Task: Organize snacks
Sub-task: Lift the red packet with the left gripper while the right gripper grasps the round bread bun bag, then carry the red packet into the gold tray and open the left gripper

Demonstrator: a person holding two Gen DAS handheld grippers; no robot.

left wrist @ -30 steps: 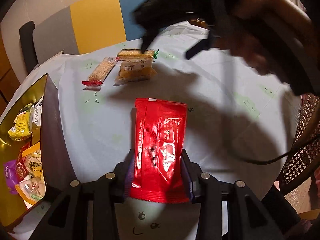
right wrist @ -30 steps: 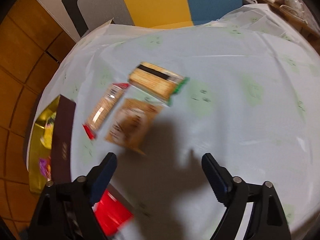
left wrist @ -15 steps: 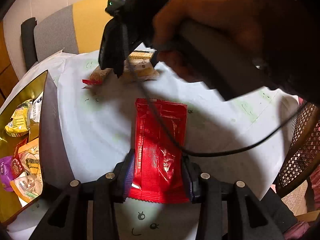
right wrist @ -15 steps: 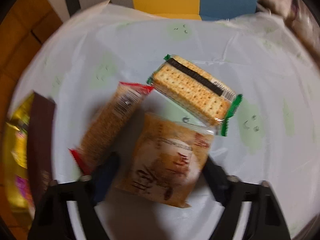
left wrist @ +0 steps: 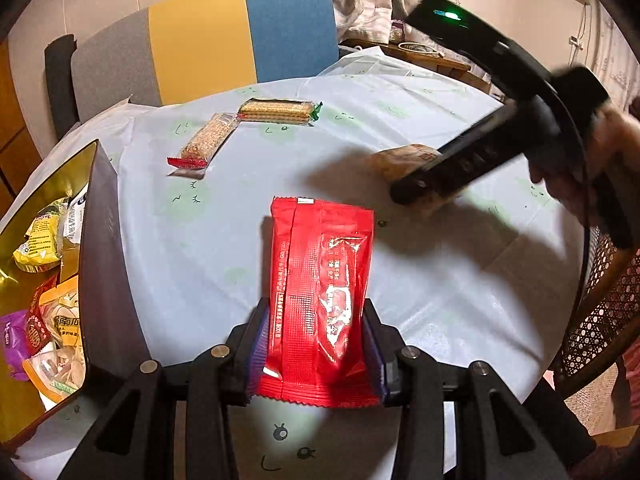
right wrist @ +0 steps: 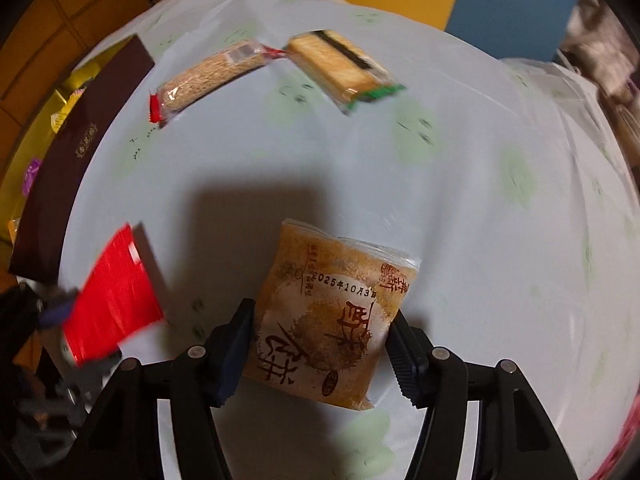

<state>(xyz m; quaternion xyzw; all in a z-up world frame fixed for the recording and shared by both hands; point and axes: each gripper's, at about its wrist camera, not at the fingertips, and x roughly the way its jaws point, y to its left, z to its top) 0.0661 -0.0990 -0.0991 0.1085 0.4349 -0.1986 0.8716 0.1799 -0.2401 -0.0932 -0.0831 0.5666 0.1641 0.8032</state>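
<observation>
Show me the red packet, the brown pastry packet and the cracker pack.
red packet (left wrist: 320, 300), left wrist view, middle of wrapper
brown pastry packet (right wrist: 328, 316), right wrist view, printed face
cracker pack (left wrist: 276, 111), left wrist view, long side

Left tongs (left wrist: 316, 344): matte black linked arms with round silver screw heads at the joints and blue-purple ribbed pads (left wrist: 258, 344). Right tongs (right wrist: 320, 344): same black frame, silver screws, dark blue ridged pads (right wrist: 236, 352). From outside, a black housing with a green light and a trailing black cable (left wrist: 586, 184).
</observation>
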